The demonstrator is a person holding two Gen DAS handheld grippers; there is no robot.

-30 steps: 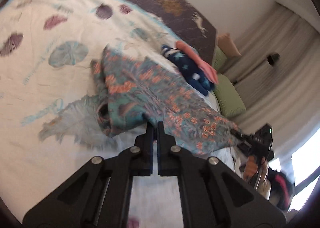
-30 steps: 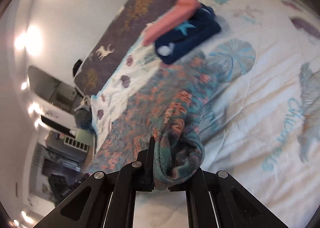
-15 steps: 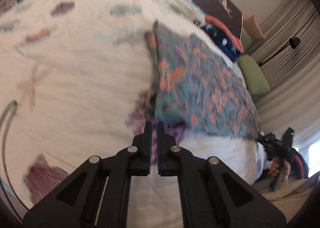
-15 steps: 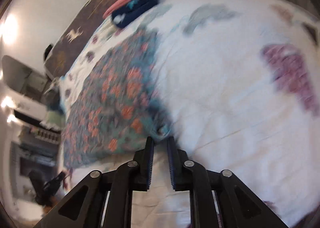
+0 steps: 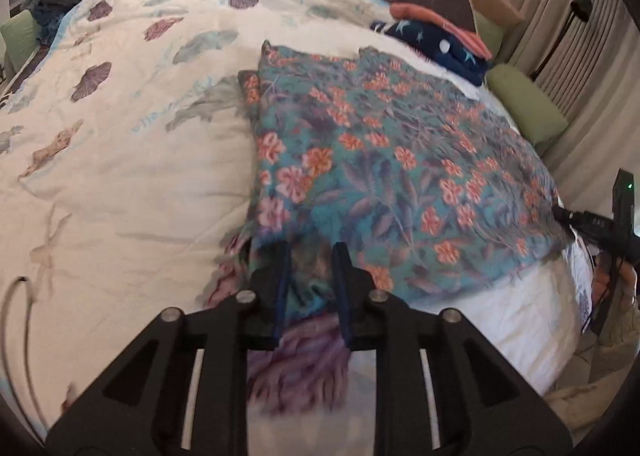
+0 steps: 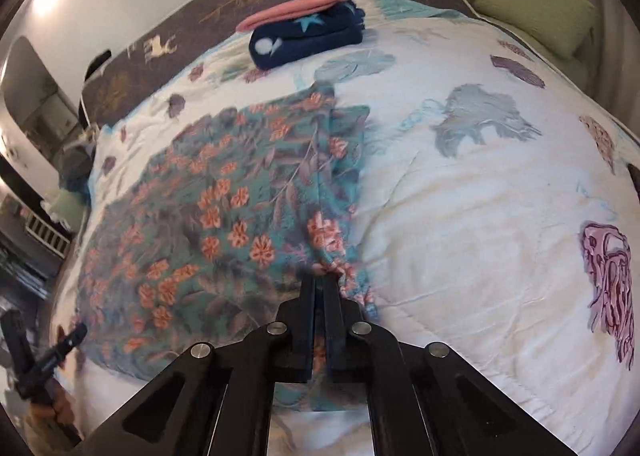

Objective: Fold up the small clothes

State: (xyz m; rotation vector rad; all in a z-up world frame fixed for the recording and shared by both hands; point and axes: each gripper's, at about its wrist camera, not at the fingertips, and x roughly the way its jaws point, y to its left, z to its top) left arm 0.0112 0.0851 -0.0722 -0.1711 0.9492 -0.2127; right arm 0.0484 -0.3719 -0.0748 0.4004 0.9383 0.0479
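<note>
shell-print quilt (image 5: 120,160), floral garment (image 5: 380,160) flat; left gripper (image 5: 310,260) spread, right gripper (image 6: 320,288) seemingly pinching its blurred hem

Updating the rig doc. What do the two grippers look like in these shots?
Both match: matte black plastic linkages with triangular cut-outs and round silver bolt heads at the pivots. The left gripper has flat fingers faced with dark blue pads; the right gripper shows the same blue lining. In the left view, the other gripper's black body carries a small green light. No sleeves or labels can be made out.

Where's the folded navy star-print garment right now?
The folded navy star-print garment lies at the bed's far end under a coral-pink folded piece, just beyond the teal floral cloth; upper right in the left-wrist view.
</note>
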